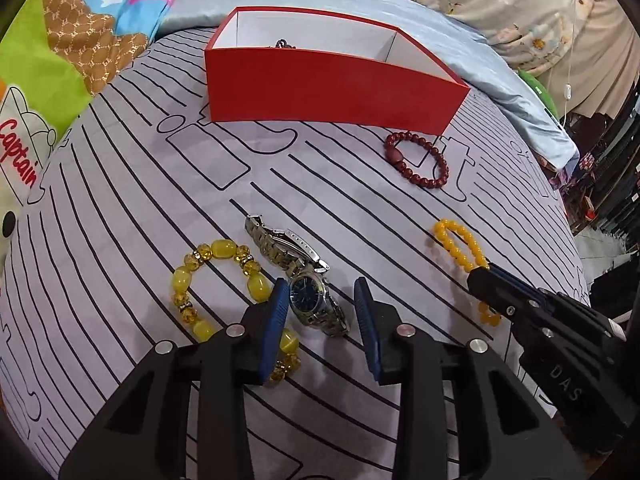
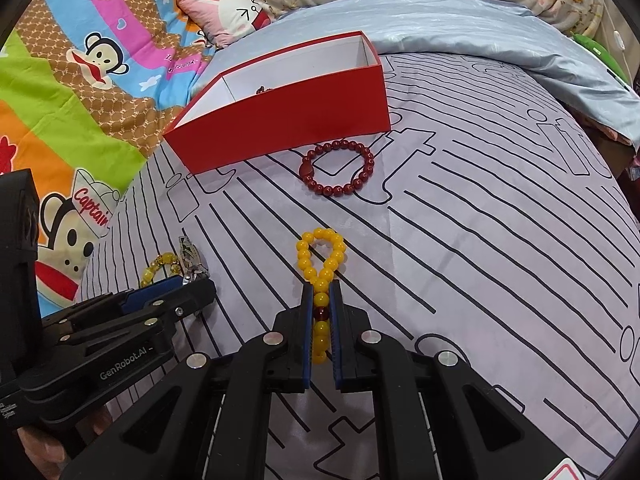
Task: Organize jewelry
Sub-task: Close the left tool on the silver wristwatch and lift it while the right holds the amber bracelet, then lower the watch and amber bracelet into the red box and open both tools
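Observation:
A silver watch (image 1: 309, 293) with a dark blue face lies on the striped bedspread between the fingers of my left gripper (image 1: 321, 298). That gripper is open: its left pad is at the watch's edge and its right pad stands apart. A chunky yellow bracelet (image 1: 224, 249) lies just left of it. My right gripper (image 2: 321, 300) is shut on an orange bead bracelet (image 2: 320, 236), whose loop sticks out past the fingertips. A dark red bead bracelet (image 2: 340, 191) lies in front of the open red box (image 2: 288, 128), which holds a small dark piece (image 1: 282, 44).
The bedspread (image 1: 120, 220) is pale with black lines. A cartoon-print quilt (image 2: 80, 92) lies to the left and a light blue blanket (image 2: 480, 40) behind the box. The bed's edge drops off at the right (image 1: 580, 240). The left gripper (image 2: 192, 290) shows low on the left of the right wrist view.

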Demonstrator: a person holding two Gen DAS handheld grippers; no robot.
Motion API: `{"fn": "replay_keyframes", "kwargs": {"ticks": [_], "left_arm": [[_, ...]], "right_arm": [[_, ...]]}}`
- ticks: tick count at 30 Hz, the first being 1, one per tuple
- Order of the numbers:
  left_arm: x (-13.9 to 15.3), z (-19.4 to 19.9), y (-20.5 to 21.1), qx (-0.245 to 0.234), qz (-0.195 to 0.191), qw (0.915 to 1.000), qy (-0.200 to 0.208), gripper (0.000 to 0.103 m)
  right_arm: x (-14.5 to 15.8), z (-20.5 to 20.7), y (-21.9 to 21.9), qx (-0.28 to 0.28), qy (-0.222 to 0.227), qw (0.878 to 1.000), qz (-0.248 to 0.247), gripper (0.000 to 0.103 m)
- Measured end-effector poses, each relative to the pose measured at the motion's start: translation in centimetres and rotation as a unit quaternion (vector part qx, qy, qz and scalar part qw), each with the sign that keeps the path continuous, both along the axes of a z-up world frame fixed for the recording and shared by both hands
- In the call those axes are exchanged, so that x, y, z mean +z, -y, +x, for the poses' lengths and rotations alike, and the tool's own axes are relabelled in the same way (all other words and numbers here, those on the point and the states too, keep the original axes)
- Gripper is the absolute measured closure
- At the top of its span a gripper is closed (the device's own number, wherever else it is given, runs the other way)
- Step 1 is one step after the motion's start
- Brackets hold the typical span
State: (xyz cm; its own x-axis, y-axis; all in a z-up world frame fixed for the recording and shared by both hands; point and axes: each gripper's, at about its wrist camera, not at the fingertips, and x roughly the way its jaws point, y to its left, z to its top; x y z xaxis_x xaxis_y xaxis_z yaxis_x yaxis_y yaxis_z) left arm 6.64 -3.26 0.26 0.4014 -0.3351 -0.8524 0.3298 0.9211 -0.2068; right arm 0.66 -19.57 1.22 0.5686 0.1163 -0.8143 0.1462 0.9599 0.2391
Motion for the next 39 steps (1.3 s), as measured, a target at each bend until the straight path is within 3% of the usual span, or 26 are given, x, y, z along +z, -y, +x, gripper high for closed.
{"fn": "replay_keyframes", "kwargs": {"ticks": [13, 15, 23, 29, 39], "left_arm": [[-0.1, 0.3, 0.6, 0.004, 0.010, 0.9999, 0.008, 0.072], [-0.1, 0.2, 0.6, 0.003, 0.012, 0.9998, 0.016, 0.085], [0.2, 0.4, 0.2, 0.002, 0.000, 0.9999, 0.012, 0.094], [1.8, 0.0, 0.1, -0.005, -0.013, 0.9996, 0.026, 0.094], [7.3, 0.8, 0.0, -0.012, -0.051, 0.9959, 0.074, 0.094]], "right_arm": [[-0.1, -0.1, 0.0, -0.001, 0.000, 1.000, 0.004, 0.095], [-0.1, -0.1, 0.0, -0.001, -0.001, 1.000, 0.004, 0.095], [0.4, -0.2, -0.2, 0.002, 0.003, 1.000, 0.003, 0.095], [1.6, -0.1, -0.2, 0.003, 0.018, 1.000, 0.003, 0.095], [5.3, 1.0, -0.6, 0.015, 0.064, 0.998, 0.000, 0.095]]}}
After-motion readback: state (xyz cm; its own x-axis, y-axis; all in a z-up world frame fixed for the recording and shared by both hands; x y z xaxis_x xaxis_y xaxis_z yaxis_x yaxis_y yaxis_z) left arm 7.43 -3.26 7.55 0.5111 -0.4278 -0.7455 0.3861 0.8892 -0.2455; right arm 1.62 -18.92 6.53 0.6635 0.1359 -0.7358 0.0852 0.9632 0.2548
